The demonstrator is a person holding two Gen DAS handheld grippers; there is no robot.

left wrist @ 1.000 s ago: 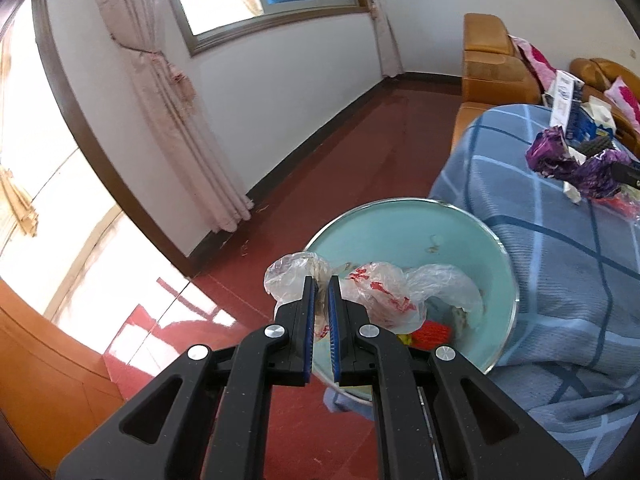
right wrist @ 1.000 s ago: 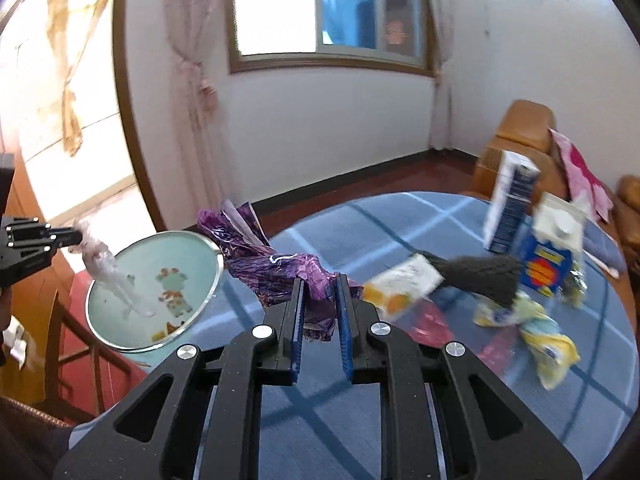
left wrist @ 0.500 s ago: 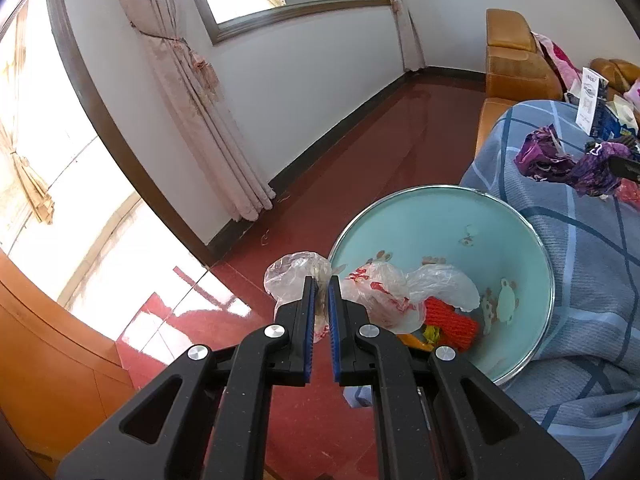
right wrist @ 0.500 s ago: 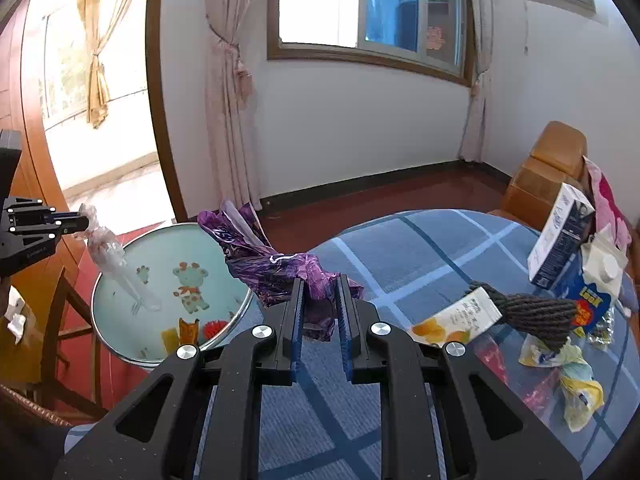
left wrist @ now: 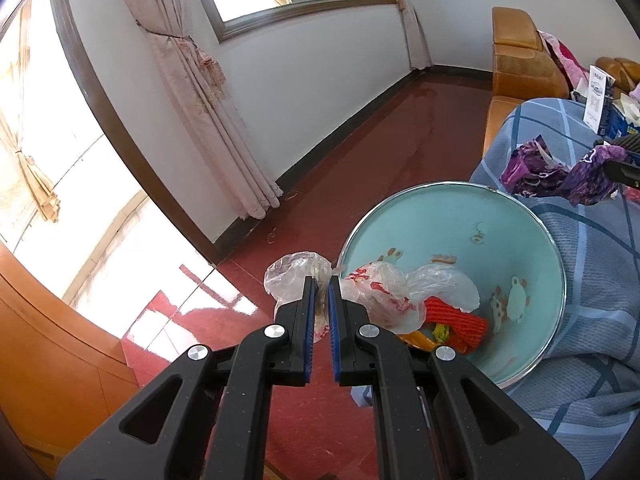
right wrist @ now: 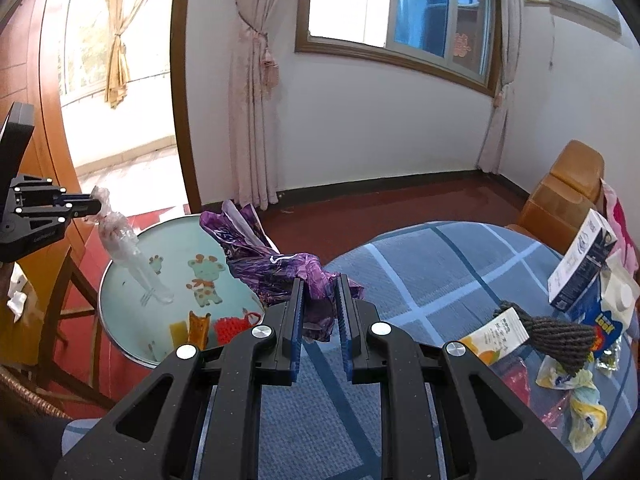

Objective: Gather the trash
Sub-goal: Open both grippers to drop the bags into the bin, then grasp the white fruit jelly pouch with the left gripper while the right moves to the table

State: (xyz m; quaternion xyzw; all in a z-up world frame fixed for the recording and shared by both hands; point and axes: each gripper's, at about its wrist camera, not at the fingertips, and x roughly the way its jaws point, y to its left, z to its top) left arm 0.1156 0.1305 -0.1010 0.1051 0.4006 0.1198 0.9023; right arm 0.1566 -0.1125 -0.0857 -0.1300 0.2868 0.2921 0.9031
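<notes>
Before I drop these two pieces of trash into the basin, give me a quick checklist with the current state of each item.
1. Left claw shut on the clear crumpled plastic bag: ok.
2. Right claw shut on the purple crinkled foil wrapper: ok.
3. Clear bag hangs over the round pale-blue basin with cartoon prints: ok in the right wrist view.
4. Purple wrapper over the basin: cannot tell; its loose end shows in front of the basin, the gripped end above the blue checked tablecloth.
5. Room left in the basin: ok, trash only at its bottom.
6. The two claws apart from each other: ok.
</notes>
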